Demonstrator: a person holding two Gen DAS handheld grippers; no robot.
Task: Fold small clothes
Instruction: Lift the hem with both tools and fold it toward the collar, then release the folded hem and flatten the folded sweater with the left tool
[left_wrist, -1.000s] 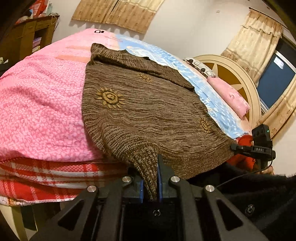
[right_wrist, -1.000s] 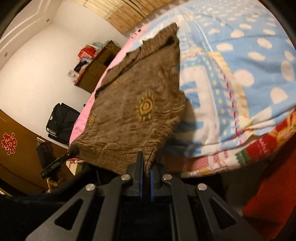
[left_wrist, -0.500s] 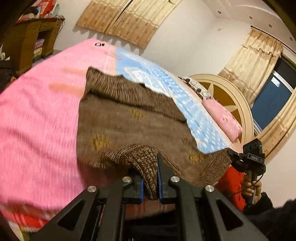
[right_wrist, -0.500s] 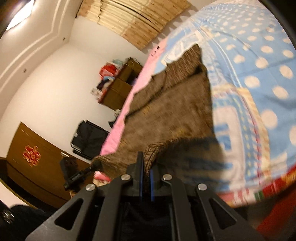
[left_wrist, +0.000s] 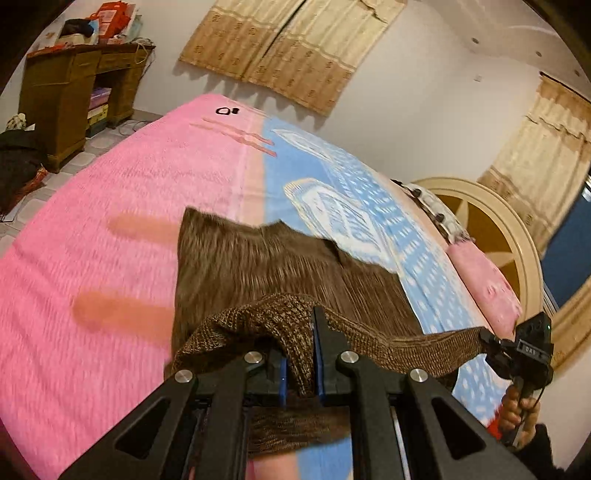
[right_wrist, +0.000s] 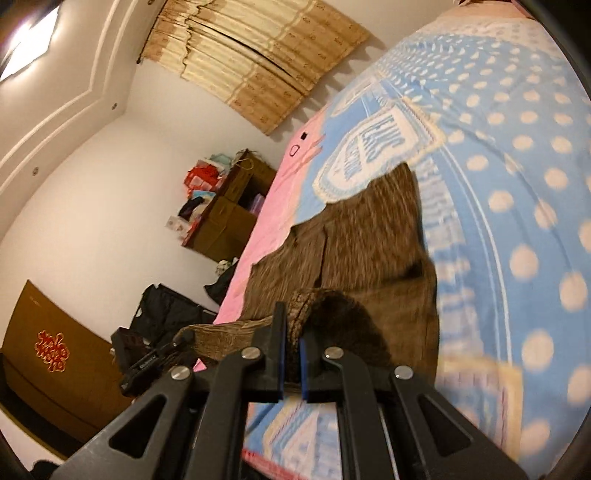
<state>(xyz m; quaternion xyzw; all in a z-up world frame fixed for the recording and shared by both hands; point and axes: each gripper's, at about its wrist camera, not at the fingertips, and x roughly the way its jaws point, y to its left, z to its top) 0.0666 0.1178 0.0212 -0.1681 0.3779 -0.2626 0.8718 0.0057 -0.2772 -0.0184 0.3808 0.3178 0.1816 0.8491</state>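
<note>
A brown knitted sweater lies on the bed, half on the pink blanket and half on the blue one. My left gripper is shut on one corner of the ribbed hem, lifted above the sweater's body. My right gripper is shut on the other hem corner of the sweater. The hem stretches taut between the two grippers and curls forward over the lower body. Each gripper shows in the other's view: the right one at far right, the left one at lower left.
A wooden desk with clutter stands at the far left by the wall. A round cream headboard and a pink pillow are at the right. A dark bag lies on the floor beside a wooden cabinet.
Both grippers have lifted the hem off the bed's near edge and carried it forward over the sweater. The lower part now folds over toward the collar end.
</note>
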